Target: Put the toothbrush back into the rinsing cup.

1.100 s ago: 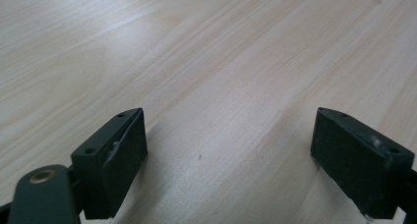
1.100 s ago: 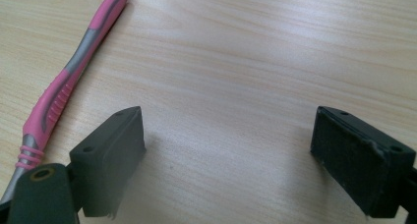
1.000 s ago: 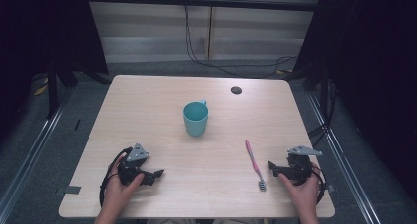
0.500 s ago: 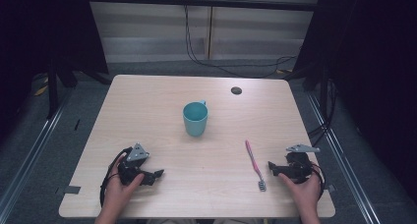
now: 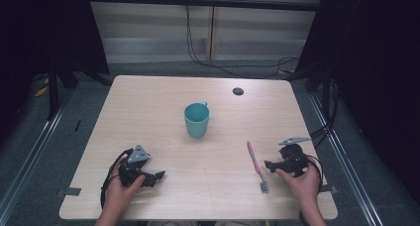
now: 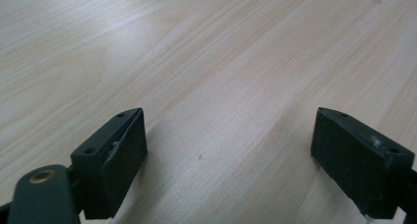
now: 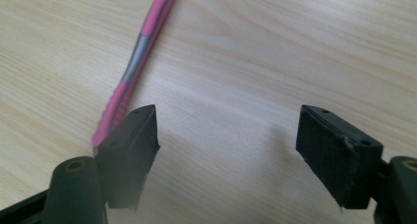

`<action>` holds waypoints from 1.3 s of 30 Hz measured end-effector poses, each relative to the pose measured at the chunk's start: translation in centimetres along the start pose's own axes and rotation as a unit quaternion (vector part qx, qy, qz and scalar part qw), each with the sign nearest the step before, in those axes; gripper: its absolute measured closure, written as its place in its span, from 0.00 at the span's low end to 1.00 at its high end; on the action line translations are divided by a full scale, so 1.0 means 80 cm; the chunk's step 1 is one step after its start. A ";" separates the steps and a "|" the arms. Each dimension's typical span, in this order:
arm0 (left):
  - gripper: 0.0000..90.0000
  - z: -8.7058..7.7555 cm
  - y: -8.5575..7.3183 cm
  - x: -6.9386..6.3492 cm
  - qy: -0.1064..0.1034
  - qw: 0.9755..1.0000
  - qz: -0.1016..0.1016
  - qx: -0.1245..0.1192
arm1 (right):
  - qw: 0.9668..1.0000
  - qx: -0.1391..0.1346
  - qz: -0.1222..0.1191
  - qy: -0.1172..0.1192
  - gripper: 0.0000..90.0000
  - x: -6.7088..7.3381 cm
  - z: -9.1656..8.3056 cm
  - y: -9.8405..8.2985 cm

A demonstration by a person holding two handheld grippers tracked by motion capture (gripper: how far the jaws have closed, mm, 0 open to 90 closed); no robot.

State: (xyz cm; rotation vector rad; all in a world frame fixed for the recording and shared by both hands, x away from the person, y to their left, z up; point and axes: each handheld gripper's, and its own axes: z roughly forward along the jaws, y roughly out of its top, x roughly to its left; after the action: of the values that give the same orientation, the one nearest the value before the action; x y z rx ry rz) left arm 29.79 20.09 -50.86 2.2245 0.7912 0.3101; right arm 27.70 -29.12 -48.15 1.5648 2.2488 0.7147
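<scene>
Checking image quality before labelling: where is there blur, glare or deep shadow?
High view: sharp table, black surroundings. Left gripper view: pale glare on the wood at upper left. Right gripper view: near jaw soft-edged, pink toothbrush slightly blurred, faint shadows under the jaws.

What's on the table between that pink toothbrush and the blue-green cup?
Nothing: in the high view, only bare wooden table separates the pink toothbrush from the cup.

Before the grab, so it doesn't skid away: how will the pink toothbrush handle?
The toothbrush is thin and lies flat on the table, so it probably won't roll. It looks light and smooth, so it may slide or pivot if the right gripper nudges one end.
</scene>
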 end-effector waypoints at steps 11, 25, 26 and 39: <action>0.15 0.000 0.000 0.000 0.000 1.000 0.000 0.000 | 0.999 0.032 -0.022 0.011 0.30 0.013 -0.008 0.031; 0.15 0.000 0.000 0.000 0.001 1.000 0.001 0.000 | 0.997 0.059 -0.033 0.029 0.39 0.027 -0.009 0.049; 0.15 0.000 0.000 0.000 0.001 1.000 0.001 0.000 | 0.997 0.067 -0.036 0.030 0.41 0.030 -0.008 0.050; 0.15 0.000 0.000 0.000 0.001 1.000 0.000 0.000 | 0.993 0.099 -0.051 0.048 0.51 0.048 0.004 0.053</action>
State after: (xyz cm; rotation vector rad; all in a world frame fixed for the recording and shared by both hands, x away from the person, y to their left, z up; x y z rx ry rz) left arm 29.79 20.09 -50.85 2.2250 0.7917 0.3125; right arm 29.76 -24.29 -45.92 1.5161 2.5181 0.5654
